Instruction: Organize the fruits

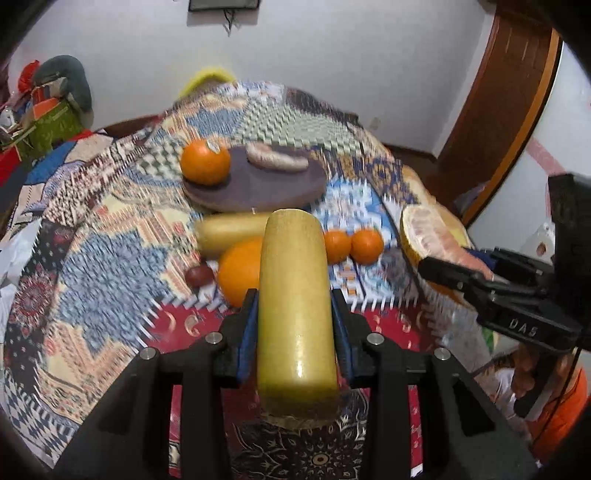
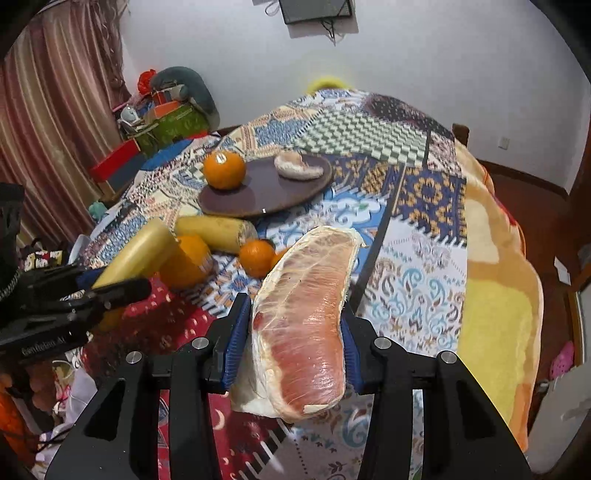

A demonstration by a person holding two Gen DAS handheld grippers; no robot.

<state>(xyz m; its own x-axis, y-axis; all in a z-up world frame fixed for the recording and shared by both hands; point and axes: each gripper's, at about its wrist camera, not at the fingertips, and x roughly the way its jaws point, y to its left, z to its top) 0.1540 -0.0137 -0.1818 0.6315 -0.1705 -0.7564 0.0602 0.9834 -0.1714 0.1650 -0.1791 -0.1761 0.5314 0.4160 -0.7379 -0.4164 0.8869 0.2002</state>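
Fruits sit on a bed with a patterned blanket (image 2: pixel 424 192). On the left, the left gripper (image 1: pixel 295 314) squeezes a long yellow fruit (image 1: pixel 295 314) between its blue pads and holds it up. Past it lie another yellow fruit (image 1: pixel 229 230), a big orange (image 1: pixel 240 271) and two small oranges (image 1: pixel 352 245). A dark round plate (image 2: pixel 258 199) holds one orange (image 2: pixel 224 170) and a pale piece (image 2: pixel 297 166). On the right, the right gripper (image 2: pixel 295 328) pinches a pink pomelo slice (image 2: pixel 306 317) above the blanket.

We are seeing a patchwork cloth (image 2: pixel 424 192) covering the table, with striped curtains (image 2: pixel 48 140) hanging at nine o'clock. A dark screen (image 2: pixel 317 10) is hanging on the white wall at twelve o'clock, and a wooden door (image 1: pixel 509 96) is standing at two o'clock.
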